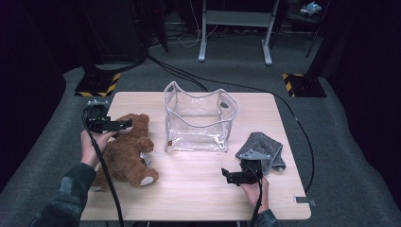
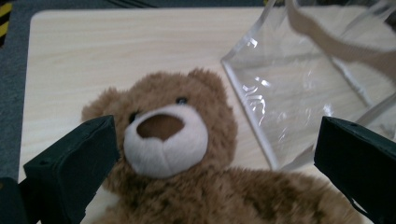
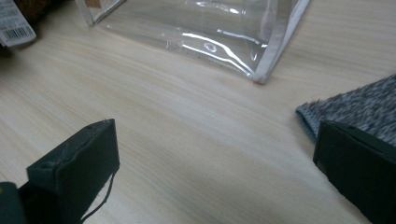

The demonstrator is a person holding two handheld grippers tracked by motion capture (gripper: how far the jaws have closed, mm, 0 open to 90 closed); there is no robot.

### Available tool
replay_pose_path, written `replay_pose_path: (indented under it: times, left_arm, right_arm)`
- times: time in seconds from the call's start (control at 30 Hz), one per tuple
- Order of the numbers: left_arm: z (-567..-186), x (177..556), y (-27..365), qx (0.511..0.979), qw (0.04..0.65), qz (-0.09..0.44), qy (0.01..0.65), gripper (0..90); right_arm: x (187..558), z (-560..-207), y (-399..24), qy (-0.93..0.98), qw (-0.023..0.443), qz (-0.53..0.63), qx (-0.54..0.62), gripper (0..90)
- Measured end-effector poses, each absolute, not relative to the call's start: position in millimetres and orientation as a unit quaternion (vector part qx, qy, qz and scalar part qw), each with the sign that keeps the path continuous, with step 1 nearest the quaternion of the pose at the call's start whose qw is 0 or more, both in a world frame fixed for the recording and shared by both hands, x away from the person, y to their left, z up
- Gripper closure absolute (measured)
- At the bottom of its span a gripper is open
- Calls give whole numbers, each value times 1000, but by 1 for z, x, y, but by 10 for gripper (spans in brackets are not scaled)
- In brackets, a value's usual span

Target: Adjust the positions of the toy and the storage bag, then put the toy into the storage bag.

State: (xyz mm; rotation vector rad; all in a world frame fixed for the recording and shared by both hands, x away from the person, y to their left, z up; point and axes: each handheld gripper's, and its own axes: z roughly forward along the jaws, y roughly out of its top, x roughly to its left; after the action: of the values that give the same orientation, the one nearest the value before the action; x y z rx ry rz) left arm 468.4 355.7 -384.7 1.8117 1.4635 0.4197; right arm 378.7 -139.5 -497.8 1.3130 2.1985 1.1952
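The counter (image 1: 198, 189) carries, from largest down, a clear bag (image 1: 198, 120) standing open at its middle toward the far side, a brown teddy bear (image 1: 127, 158) lying on its back at the left, and a grey knit cloth (image 1: 265, 147) at the right, just beside the bag's near right corner.

The step in hand looks like a reach for the bear, probably to put it into the bag. The left gripper (image 1: 124, 124) hangs over the bear's head with its fingers wide and nothing between them. A good grasp would come down on the body or neck, where the plush is thick enough to fill the fingers, not on the muzzle. The right gripper (image 1: 227, 176) sits low over bare wood near the cloth, fingers (image 3: 77, 161) wide too and empty; it could steady the bag's rim.

The left gripper view gives the bear's face (image 2: 161, 135) and shows the bag wall (image 2: 280, 93) standing just beside its head. The right gripper view catches a white barcode tag (image 3: 16, 29) near the bear, which the high view cannot resolve.
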Motion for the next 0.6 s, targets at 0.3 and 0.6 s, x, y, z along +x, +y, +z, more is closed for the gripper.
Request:
replay_pose_path:
  times: [0.3, 0.6]
  left_arm:
    - [-406, 465, 365, 708, 358, 162, 587, 0]
    - [-420, 472, 364, 700, 343, 138, 611, 0]
  right_arm:
    - [374, -520, -129, 787, 158, 394, 447, 0]
    - [372, -526, -125, 795, 153, 380, 446, 0]
